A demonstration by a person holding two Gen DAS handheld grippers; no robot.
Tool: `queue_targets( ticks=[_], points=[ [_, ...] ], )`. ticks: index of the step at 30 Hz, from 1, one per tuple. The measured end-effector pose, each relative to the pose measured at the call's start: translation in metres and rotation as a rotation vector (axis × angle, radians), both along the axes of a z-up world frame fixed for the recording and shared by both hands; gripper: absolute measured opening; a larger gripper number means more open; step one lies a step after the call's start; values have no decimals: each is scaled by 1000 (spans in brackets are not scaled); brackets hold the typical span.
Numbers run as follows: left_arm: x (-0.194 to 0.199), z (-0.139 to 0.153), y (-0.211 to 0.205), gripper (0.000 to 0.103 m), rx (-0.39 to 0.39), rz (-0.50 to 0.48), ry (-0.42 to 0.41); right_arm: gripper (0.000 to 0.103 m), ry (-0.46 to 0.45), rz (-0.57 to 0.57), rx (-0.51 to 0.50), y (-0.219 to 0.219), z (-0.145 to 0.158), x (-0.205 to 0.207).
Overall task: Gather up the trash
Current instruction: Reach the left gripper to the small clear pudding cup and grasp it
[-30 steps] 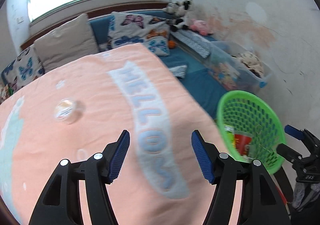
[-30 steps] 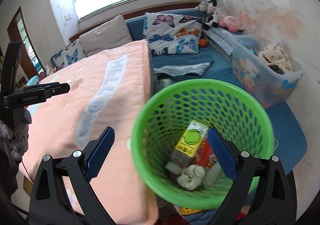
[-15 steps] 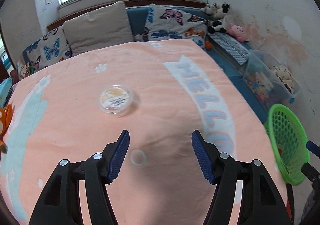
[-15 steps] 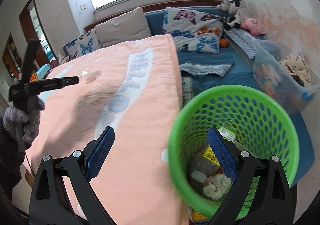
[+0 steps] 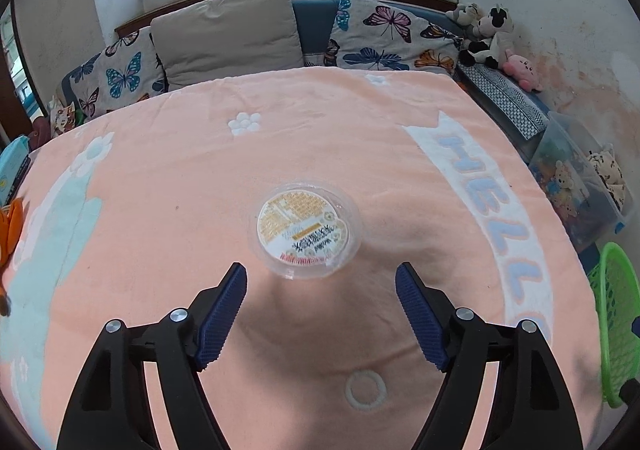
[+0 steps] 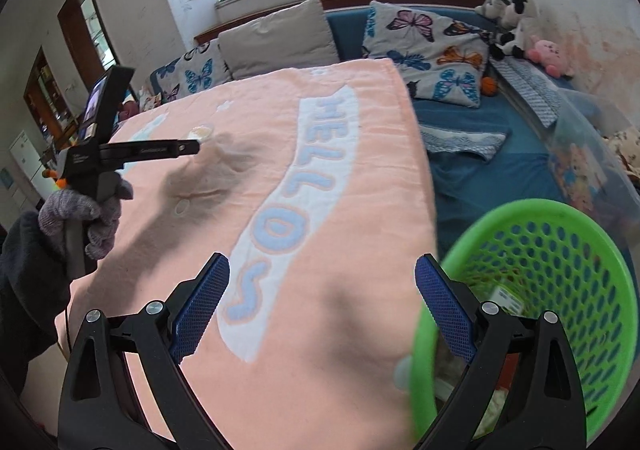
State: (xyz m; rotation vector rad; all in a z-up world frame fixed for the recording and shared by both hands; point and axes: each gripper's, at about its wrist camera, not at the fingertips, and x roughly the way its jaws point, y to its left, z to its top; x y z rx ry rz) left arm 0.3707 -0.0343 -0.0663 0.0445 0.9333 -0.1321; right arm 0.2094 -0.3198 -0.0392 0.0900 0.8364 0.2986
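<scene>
Left gripper (image 5: 320,282) hangs over the peach blanket (image 5: 168,186), jaws spread wide, nothing between them. The cup (image 5: 306,232), a shallow clear plastic one with a printed foil lid, lies flat on the blanket just ahead of the fingertips, roughly centred on the gap. Right gripper (image 6: 322,286) also gapes empty, poised at the blanket's near edge beside the green basket (image 6: 560,262), which already holds some trash (a label and crumpled white scraps show through the mesh).

Step in hand, as I judge it: left gripper closes in on the cup.

Notes for doing it well:
- Cup is wide and low. The gap looks only somewhat broader than the rim, so keep it centred while advancing; a skewed entry would nudge it away across the cloth.
- Drop the pads low enough to catch the wall below the rim, not the lid.
- Blanket is soft and rumpled; avoid pinching fabric with the cup.
- Thin plastic will likely buckle; squeeze gently.
- A small ring (image 5: 366,389) lies under the gripper, near its base; probably trash too, for a separate pick.
- Basket sits off the blanket's right edge (image 5: 618,326); carry the cup level.
</scene>
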Motion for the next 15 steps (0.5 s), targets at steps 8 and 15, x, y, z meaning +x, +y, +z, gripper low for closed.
queue_targets(
  ticks=[8, 15],
  points=[
    [29, -16, 4, 80, 19, 23, 24, 93, 23, 34, -8, 12, -10, 16],
    [37, -23, 8, 63, -15, 39, 33, 93, 39, 28, -5, 8, -17, 20]
  ],
)
